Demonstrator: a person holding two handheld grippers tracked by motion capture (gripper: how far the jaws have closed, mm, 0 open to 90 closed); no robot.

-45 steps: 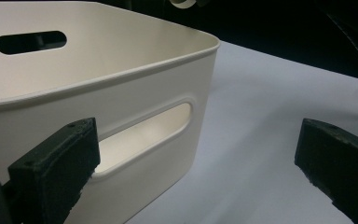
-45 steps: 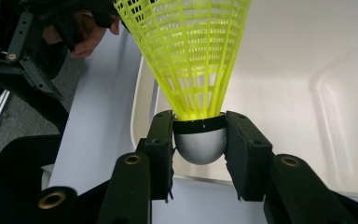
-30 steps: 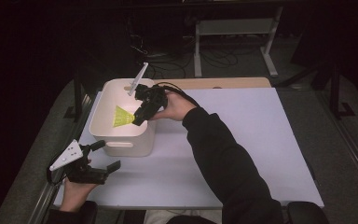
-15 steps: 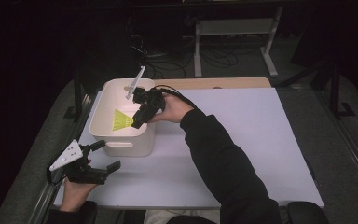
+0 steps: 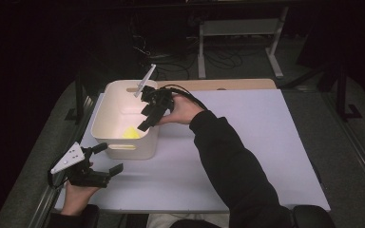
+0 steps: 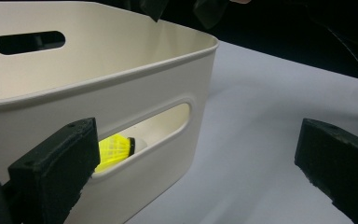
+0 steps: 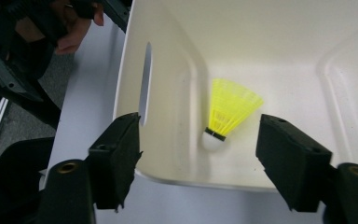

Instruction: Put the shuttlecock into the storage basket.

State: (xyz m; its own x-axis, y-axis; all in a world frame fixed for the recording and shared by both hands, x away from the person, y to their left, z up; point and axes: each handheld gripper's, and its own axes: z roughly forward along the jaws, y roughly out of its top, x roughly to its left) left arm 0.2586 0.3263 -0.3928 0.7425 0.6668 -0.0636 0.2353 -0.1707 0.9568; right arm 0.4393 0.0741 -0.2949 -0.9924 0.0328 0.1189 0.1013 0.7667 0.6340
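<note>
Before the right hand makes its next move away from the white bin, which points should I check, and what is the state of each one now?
1. Yellow shuttlecock lies on the floor of the white bin, near the wall with the handle slot: ok.
2. Right tool has let go; its jaws have just been opening and nothing is between them: ok.
3. Right tool hangs above the bin's rim, with no contact visible in the high view: ok.
4. Left tool is open, beside the bin's handle slot, not gripping it: ok.
5. Bin stands upright on the table: ok.
6. Whether the shuttlecock has come to rest: cannot tell.
</note>
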